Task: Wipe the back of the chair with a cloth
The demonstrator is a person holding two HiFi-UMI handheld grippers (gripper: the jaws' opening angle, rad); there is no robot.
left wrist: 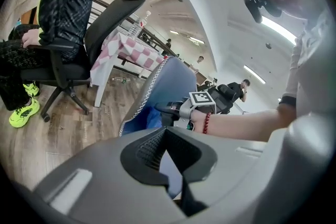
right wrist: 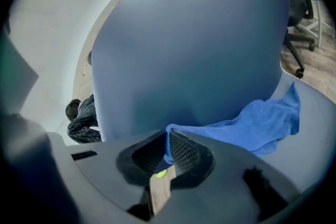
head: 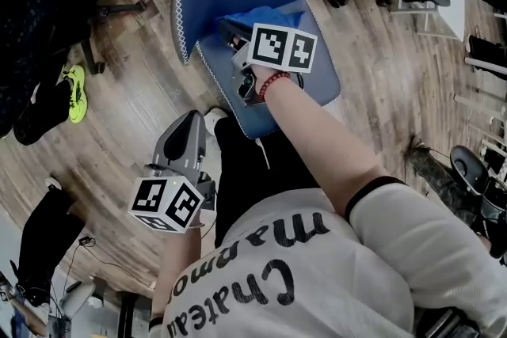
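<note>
The left gripper (left wrist: 166, 131) hangs low at the person's side, above the wooden floor (head: 150, 99) and well apart from the chair. Its jaws are clenched tip to tip, and nothing sits between them. From its own view it looks across at the blue chair and at the right gripper working there. Far left in that view, someone sits in a black office chair (left wrist: 100, 23) wearing neon green shoes (left wrist: 21, 113).

The right arm, with a red bead bracelet (head: 273, 81) at the wrist, reaches forward over the seat (head: 317, 87). The right gripper (right wrist: 168, 140) has its jaws pressed together on a folded edge of the blue cloth (right wrist: 257, 123). The fabric rises in a thin ridge between the two ribbed pads.

From that pinch the cloth trails off to the right and lies crumpled on the seat, with one corner sticking up near the seat's edge. Just beyond the jaw tips stands the blue chair back (right wrist: 194, 44), which fills most of the right gripper view. The pinched edge sits low, near where the back meets the seat. Whether the cloth touches the back cannot be told.
</note>
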